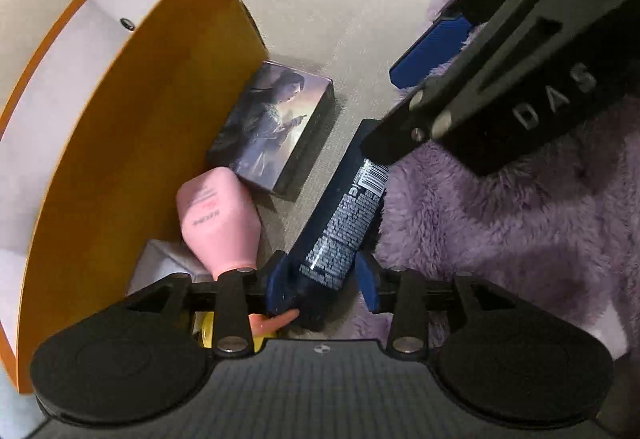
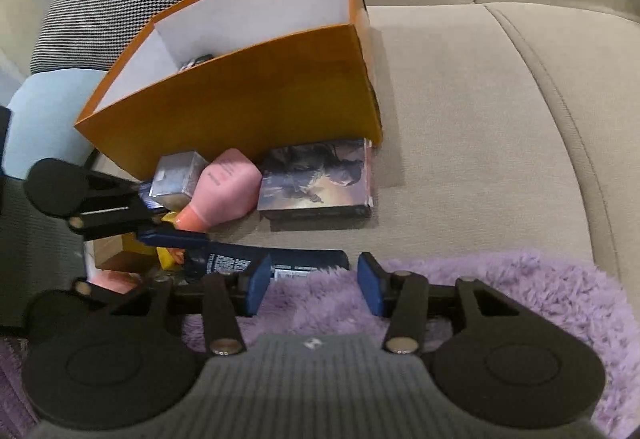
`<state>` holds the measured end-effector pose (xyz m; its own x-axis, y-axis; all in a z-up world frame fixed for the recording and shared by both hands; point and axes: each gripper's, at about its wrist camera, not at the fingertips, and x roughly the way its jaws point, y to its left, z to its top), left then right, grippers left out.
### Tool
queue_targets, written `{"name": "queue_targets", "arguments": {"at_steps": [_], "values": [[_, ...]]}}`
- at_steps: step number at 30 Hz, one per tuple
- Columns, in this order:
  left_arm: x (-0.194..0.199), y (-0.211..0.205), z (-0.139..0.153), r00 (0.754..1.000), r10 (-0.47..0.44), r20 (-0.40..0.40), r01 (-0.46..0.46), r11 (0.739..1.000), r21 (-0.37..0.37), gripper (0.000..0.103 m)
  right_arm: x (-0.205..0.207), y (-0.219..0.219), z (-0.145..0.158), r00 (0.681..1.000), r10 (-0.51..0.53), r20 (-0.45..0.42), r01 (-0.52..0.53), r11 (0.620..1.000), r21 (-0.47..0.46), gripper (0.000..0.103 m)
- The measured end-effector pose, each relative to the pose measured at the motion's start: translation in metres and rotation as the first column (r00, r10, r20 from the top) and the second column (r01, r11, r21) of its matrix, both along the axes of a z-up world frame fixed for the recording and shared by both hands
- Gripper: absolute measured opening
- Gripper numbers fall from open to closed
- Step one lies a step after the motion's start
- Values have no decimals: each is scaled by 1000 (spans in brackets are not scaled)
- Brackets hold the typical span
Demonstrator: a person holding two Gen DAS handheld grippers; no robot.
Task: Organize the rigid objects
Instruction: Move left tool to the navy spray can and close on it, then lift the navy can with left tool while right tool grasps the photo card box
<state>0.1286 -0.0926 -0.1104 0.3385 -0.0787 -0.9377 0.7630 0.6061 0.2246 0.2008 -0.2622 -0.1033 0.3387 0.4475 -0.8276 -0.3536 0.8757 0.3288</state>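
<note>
from the left: the orange box (image 2: 240, 95) stands open-topped on the sofa (image 2: 480, 119), white inside, with something small and dark at the bottom that i can't make out. just in front of its near wall lie a small silver box (image 2: 176, 175), a pink bottle (image 1: 218, 223) on its side, and a picture box (image 1: 276, 127) lying flat, close against the orange wall.

next comes the dark spray can (image 1: 344, 223), lying along the edge of the purple fluffy blanket (image 2: 480, 291). i judge it light, stiff and smooth, likely to roll or slip if pinched near an end, so i'd take it across the middle of the barrel, pads square to the curve.

my left gripper (image 1: 324, 279) points steeply down with one end of the can between its blue pads (image 1: 280, 279). the jaws are partly spread and i can't tell whether the pads press on the can, so i wouldn't trust it as a firm hold.

my right gripper (image 2: 314, 287) is angled down over the blanket, jaws spread with only purple fluff and the can's far end showing between them; the left pad (image 2: 258, 283) sits just beside the can and i see no pinch. in the left wrist view its black body (image 1: 520, 71) slants in from the upper right, above the can.

the can is outside the orange box.
</note>
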Motion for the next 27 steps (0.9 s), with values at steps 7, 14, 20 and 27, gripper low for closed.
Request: {"name": "queue_targets", "arguments": {"at_steps": [7, 14, 20, 27], "values": [[7, -11, -12, 999, -23, -27, 23, 1000, -2, 56, 1, 8, -3, 1000, 17, 6, -16, 999, -30, 58], [16, -10, -25, 998, 39, -39, -41, 998, -57, 61, 5, 13, -4, 1000, 17, 4, -17, 999, -49, 59], [15, 1, -26, 993, 118, -16, -120, 985, -123, 57, 5, 20, -7, 1000, 27, 6, -26, 996, -86, 60], [6, 25, -10, 964, 262, -54, -267, 939, -218, 56, 3, 13, -2, 1000, -8, 15, 9, 998, -60, 58]]}}
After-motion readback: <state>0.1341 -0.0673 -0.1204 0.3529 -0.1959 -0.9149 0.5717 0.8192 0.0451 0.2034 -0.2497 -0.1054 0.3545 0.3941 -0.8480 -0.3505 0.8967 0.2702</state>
